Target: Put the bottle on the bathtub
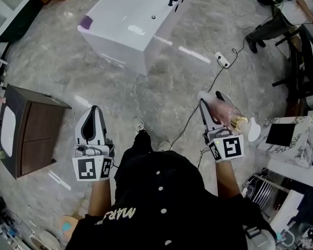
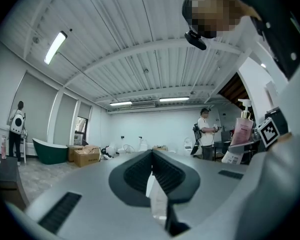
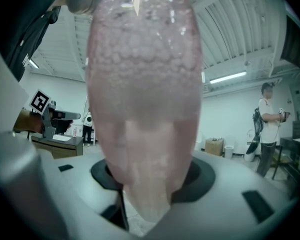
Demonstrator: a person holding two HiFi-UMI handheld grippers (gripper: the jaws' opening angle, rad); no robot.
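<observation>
While the right hand-held gripper [image 1: 213,104] clamps the pink pump bottle [image 1: 225,112] at 2 o'clock, the carry is in hand. The left hand-held gripper [image 1: 94,120] is clenched and empty. Next, likely: reach the white bathtub [image 1: 126,33] at 11 o'clock and set the bottle on its rim.

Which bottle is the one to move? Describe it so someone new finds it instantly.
Start at the white bathtub on the marble floor, then come back toward the person to the right gripper. The bottle is clamped between its jaws. It is translucent pink with a gold collar and a white pump head. The left gripper alongside is shut and holds nothing.
</observation>
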